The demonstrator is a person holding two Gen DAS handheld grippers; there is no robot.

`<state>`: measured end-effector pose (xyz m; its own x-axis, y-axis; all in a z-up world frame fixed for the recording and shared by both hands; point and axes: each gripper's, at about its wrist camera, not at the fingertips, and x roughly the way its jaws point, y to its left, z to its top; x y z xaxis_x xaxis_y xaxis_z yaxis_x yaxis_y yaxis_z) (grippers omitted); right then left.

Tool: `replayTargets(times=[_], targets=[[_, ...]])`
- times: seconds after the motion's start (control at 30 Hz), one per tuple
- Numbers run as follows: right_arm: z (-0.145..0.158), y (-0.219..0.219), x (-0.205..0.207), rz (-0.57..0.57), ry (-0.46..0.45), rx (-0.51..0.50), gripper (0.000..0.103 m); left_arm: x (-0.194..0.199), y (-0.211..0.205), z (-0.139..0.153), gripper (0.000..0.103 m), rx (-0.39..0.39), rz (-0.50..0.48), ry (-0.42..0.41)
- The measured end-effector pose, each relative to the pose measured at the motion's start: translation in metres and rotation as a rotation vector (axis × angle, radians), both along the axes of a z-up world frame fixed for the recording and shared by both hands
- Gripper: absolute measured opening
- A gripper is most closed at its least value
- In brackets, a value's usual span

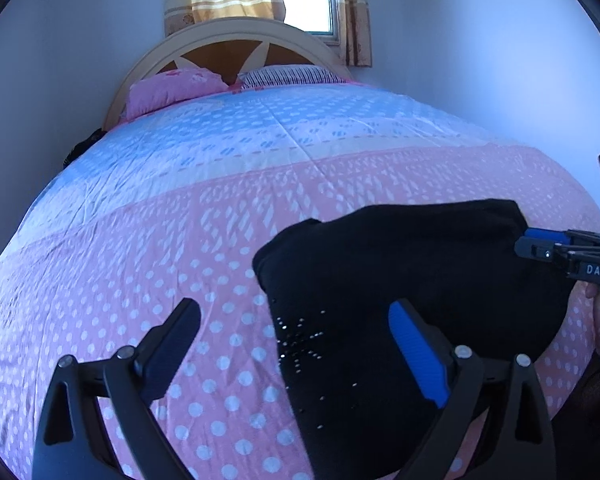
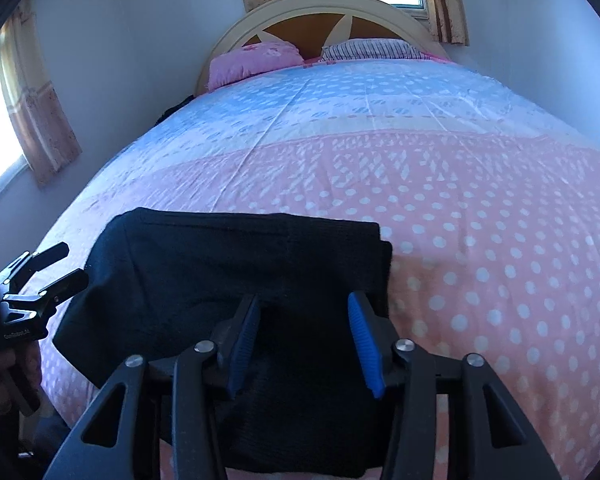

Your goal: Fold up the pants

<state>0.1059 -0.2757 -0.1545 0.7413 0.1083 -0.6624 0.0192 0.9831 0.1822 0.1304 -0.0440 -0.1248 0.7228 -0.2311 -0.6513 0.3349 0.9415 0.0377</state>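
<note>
The left gripper (image 1: 296,344) hangs with its 2 fingers spread wide, straddling the left edge of the folded black knit pants (image 1: 400,280), which lie on the pink polka-dot quilted bedspread (image 1: 140,260). Over the pants' near edge, the right gripper (image 2: 304,340) is also parted, clasping nothing.

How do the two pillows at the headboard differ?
The pink pillow is plain pink with a faint print and bunched up; the striped pillow has dark and light stripes and lies flatter. The pink pillow sits left, the striped one right. Both rest against the headboard.
</note>
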Motion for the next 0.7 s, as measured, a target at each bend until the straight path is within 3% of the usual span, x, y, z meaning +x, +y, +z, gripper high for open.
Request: replayTargets(times=[0.17, 0.27, 0.33, 0.47, 0.57, 0.7], targets=[[0.013, 0.001, -0.019, -0.024, -0.036, -0.024, 0.046, 0.003, -0.023, 0.017, 0.098, 0.004, -0.049, -0.039], [0.008, -0.007, -0.028, -0.042, 0.023, -0.009, 0.042, 0.008, -0.054, 0.023, 0.101, 0.009, -0.123, -0.041], [-0.002, -0.015, -0.034, -0.031, 0.044, 0.047, 0.039, 0.017, -0.084, 0.012, 0.103, 0.04, -0.211, 0.005], [-0.013, -0.028, -0.038, -0.026, 0.041, 0.123, 0.039, 0.029, -0.119, -0.017, 0.103, 0.147, -0.214, 0.045], [-0.011, -0.032, -0.041, -0.008, 0.028, 0.144, 0.039, 0.021, -0.114, -0.009, 0.103, 0.139, -0.217, 0.024], [-0.001, -0.041, -0.043, -0.03, -0.027, 0.202, 0.055, 0.006, -0.072, 0.015, 0.103, 0.071, -0.181, -0.026]])
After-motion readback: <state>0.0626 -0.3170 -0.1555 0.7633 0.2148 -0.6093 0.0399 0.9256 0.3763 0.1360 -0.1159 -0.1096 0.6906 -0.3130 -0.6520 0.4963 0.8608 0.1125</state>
